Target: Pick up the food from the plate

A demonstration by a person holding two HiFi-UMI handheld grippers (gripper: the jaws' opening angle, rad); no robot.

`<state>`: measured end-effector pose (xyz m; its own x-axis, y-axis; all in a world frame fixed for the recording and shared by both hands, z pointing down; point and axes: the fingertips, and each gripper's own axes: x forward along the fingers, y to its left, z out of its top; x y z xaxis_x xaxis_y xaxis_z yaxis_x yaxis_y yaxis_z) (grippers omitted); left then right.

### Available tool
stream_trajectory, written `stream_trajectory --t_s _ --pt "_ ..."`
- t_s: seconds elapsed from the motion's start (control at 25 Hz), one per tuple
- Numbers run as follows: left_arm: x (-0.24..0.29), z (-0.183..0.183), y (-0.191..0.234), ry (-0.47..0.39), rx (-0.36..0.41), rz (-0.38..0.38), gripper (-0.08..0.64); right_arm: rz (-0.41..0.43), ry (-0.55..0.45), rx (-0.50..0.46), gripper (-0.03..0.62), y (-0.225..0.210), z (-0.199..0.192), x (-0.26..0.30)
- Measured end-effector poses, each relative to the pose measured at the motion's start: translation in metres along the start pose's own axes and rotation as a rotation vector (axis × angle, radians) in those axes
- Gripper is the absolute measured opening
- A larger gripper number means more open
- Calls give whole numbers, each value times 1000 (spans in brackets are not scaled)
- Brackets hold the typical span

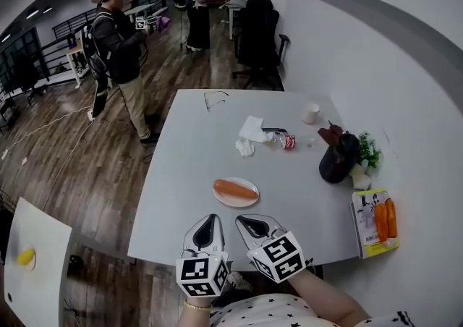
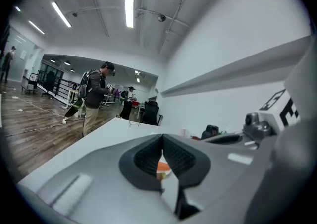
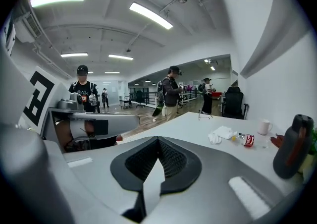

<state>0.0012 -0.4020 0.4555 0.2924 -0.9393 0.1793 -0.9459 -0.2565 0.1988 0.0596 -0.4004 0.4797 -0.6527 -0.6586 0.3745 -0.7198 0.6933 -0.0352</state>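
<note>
Orange food untouched on its plate — approach step, no grasp made yet.
Sausage-shaped food (image 1: pixel 235 189) lies across the white plate (image 1: pixel 248 204), near the front middle of the grey desk (image 1: pixel 195 145). The left gripper (image 1: pixel 210 223) and right gripper (image 1: pixel 244 223) hover side by side over the desk's near edge, just short of the plate, each with jaws pressed together and nothing between them. Judgement: the next move calls for spreading one pair of jaws, advancing, and lowering them astride the food. The desk also bears a crumpled tissue (image 1: pixel 249 131), a small bottle (image 1: pixel 283 140), a cup (image 1: pixel 311 113) and spectacles (image 1: pixel 215 99) — all well apart from the plate. The room is an open office with a wood floor (image 1: pixel 72 166); persons (image 1: pixel 119 43) stand beyond.
</note>
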Motion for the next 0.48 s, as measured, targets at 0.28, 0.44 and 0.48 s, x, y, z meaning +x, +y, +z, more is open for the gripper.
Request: stream_trajectory --t_s 0.28,0.44,0.48 --pt "66 -24 26 70 -38 -23 8 -28 156 -89 0 -63 -22 72" --pt "87 -35 39 108 -26 -23 8 33 290 -209 0 -89 -46 121" --pt "91 -37 42 121 -24 -21 8 60 343 -236 1 -94 -55 133"
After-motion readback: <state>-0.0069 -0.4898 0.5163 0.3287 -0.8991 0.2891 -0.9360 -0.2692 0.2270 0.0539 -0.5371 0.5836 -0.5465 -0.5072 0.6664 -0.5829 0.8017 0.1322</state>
